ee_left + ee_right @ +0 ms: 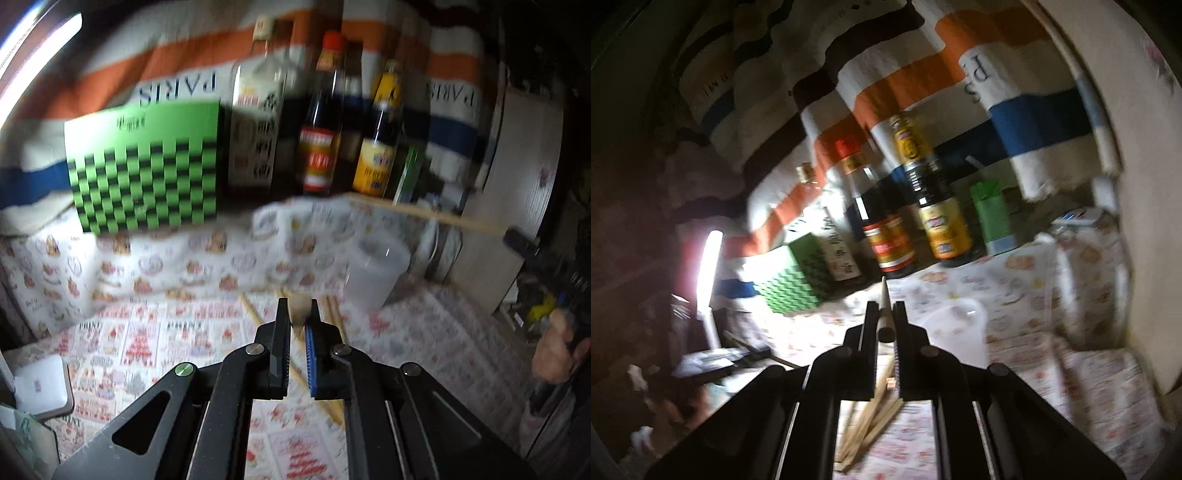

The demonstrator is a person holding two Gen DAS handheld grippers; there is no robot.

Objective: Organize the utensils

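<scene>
My left gripper (299,302) is shut on a pale wooden utensil (300,312) that I see end-on between its tips, lifted above the table. My right gripper (884,305) is shut on a wooden chopstick (884,295) that points forward toward the bottles. In the left wrist view that gripper (513,236) comes in from the right, its chopstick (424,214) reaching left over a translucent plastic cup (376,273). The cup (956,326) stands just right of my right fingers. Several loose chopsticks (871,417) lie on the patterned tablecloth (155,339); some (334,321) lie under my left gripper.
Three sauce bottles (317,122) stand at the back beside a green checkered box (144,166). A green carton (991,218) stands right of them. Striped fabric hangs behind. A person's hand (554,350) holds the right tool. A white object (37,384) lies at the left edge.
</scene>
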